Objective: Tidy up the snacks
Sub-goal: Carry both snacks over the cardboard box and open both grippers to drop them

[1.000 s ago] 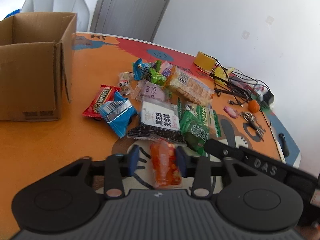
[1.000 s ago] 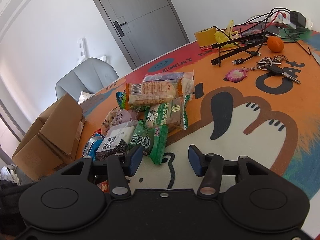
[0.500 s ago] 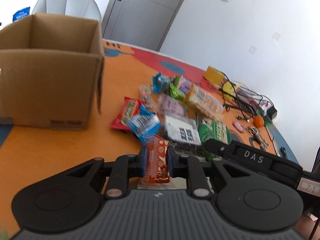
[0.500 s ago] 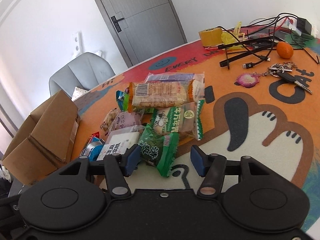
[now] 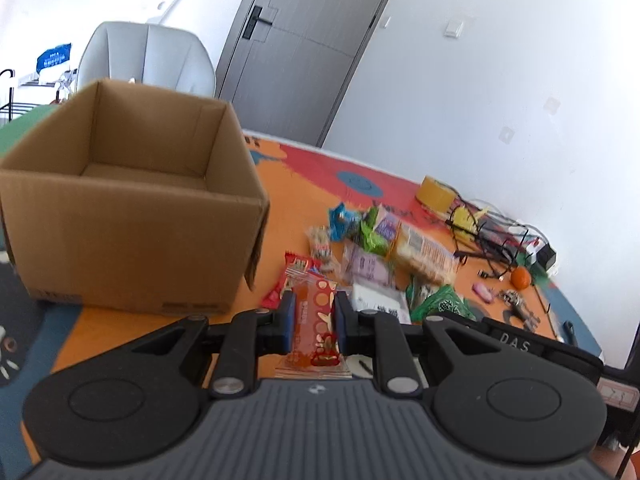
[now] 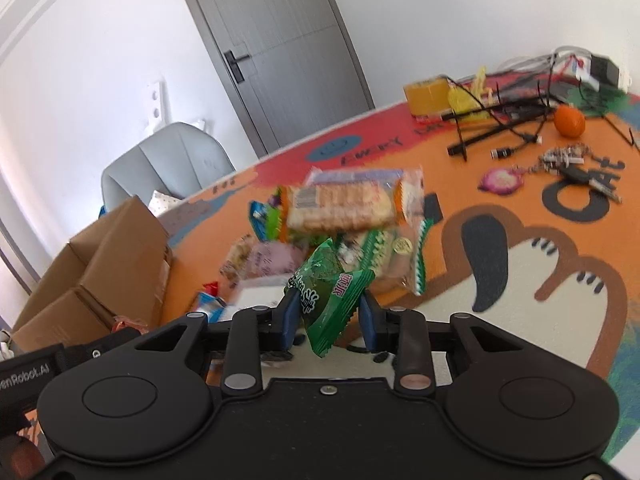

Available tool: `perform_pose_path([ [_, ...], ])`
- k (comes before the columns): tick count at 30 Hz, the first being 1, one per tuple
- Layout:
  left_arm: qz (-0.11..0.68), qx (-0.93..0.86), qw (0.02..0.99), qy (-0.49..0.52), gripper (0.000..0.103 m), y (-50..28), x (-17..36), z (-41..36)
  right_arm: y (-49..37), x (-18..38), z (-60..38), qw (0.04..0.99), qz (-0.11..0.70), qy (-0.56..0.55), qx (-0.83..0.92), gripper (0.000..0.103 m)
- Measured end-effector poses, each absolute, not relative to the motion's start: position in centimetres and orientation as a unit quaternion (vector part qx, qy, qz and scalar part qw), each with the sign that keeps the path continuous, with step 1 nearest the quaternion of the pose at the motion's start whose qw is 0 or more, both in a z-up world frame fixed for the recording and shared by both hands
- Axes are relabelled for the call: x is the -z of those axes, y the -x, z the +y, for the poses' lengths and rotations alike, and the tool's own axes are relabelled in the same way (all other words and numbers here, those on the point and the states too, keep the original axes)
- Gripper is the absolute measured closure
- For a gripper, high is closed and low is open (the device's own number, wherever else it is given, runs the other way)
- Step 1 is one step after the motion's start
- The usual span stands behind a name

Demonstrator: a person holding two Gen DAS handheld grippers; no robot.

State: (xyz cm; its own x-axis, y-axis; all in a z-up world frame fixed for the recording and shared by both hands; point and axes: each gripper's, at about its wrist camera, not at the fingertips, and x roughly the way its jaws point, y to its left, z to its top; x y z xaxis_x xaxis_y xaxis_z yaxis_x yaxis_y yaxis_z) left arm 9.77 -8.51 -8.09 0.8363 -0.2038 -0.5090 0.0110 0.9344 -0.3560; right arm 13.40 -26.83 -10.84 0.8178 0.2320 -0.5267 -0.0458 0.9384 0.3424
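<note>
Matt cardboard box [image 5: 132, 216], glossy wrappers [image 6: 332, 292]

We note white walls [image 5: 460, 120] all round, with a tall grey door [image 5: 304, 48] carrying a dark lever handle [image 5: 256, 26]. White wall switches [image 5: 454, 29] sit right of it – more plates [image 6: 154, 100] on its other side. A pale grey padded chair [image 5: 144, 58] stands before the wall. Bright daylight – source not visible. The table [image 6: 520, 232] wears an orange cartoon-printed cover.

Bright daylight, motion blur, fisheye warping
</note>
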Motion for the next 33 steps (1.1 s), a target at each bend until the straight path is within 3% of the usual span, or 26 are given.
perform_pose_path([
  [18, 0.233, 0.014, 0.961, 0.152, 0.084, -7.6, 2.7, -3.3, -11.5, 5.3, -20.5, 0.95, 0.248, -0.125, -0.139, 0.071],
  [33, 0.211, -0.031, 0.965, 0.155, 0.084, -8.9, 1.9, 2.4, -13.0, 3.5, -13.0, 0.944, 0.238, -0.094, -0.21, 0.071],
])
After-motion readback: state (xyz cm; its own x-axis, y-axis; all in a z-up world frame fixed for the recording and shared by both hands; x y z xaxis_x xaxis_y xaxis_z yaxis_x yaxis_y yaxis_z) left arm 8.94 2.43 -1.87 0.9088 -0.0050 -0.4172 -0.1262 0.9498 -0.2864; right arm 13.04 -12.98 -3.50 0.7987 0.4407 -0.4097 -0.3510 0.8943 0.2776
